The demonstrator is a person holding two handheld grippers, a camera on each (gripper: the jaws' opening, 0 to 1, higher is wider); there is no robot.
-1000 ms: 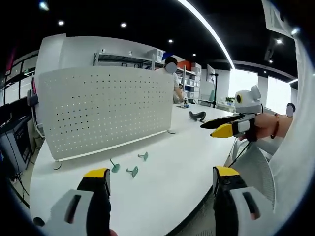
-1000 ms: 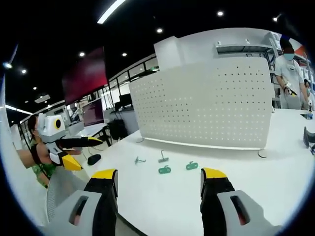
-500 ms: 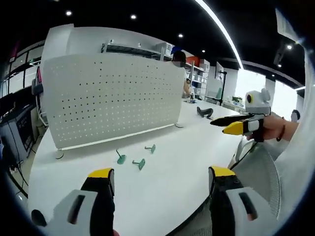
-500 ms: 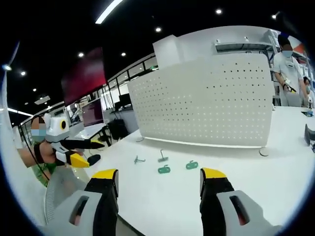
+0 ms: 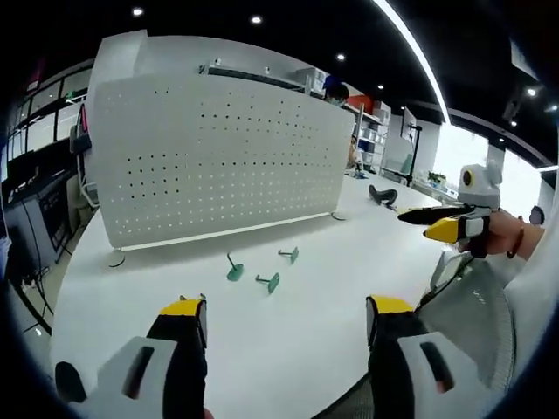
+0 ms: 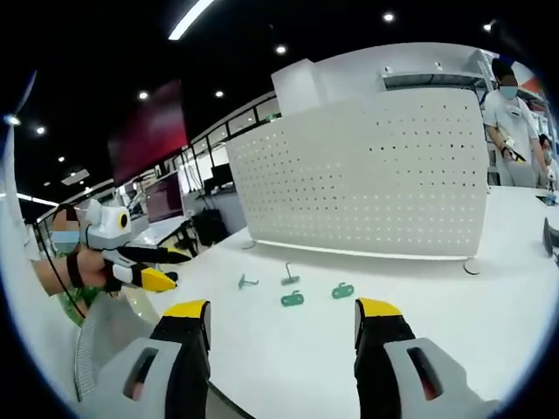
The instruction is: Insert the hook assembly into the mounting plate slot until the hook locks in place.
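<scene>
Left gripper view: the green hooks lie loose on the white table, ahead of my left claw and a little toward its left jaw. I count three small pieces there, near each other but apart. Beyond them stands the white perforated panel, upright on the table, its lower edge just behind the hooks.

My left claw hangs low over the near table edge, jaws spread wide with nothing between them. Off to its right, my right claw is held out level over the table edge, its yellow-tipped jaws pointing left and parted, gripping nothing.

From the right gripper view, four small pieces lie ahead of my right claw: two flat green ones nearer, two thinner stemmed ones beyond, all short of the panel. These jaws also stand wide and empty. My left claw shows to the left, off the table edge. A person stands past the panel's right end.
</scene>
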